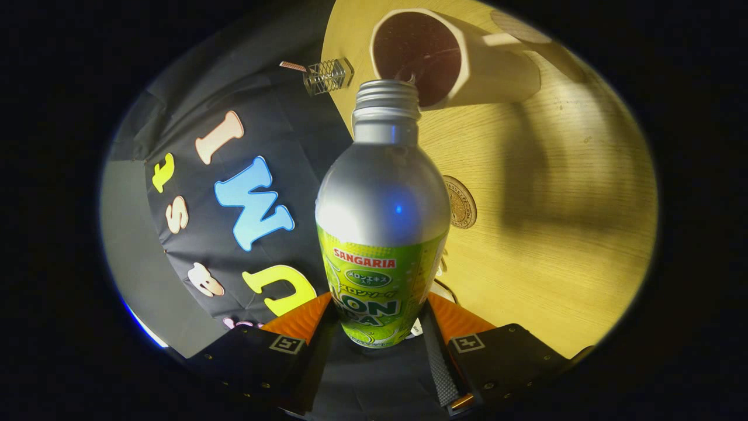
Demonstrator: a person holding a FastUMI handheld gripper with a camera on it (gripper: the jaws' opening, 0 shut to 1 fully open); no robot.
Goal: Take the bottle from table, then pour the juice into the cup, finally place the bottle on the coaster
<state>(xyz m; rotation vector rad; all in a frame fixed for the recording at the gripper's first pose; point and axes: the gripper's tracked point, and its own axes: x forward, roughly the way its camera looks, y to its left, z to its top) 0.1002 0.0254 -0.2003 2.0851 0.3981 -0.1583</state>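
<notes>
The claw (383, 318) grips the bottle (383, 234), one finger pressed on each side of its labelled lower body, so the bottle sits between the fingers and runs straight ahead of them. Its long axis lies along the fingers, with the base nearest the claw and the threaded, uncapped mouth pointing away toward the cup (450, 58). The view is rolled, so the wooden counter (555, 234) appears as a slanted surface beside the bottle, and the bottle looks tipped over relative to it.

The cup stands on the counter near its far edge, just beyond the bottle's mouth, its opening facing the neck and its inside dark. A thin thread of liquid seems to hang at the lip of the bottle over the cup's rim, though it is too small to be sure.

A round coaster (461, 202) lies flat on the counter, partly hidden behind the bottle's shoulder. Off the counter's edge, by the booth wall, sits a small wire-caged object (327, 75).
</notes>
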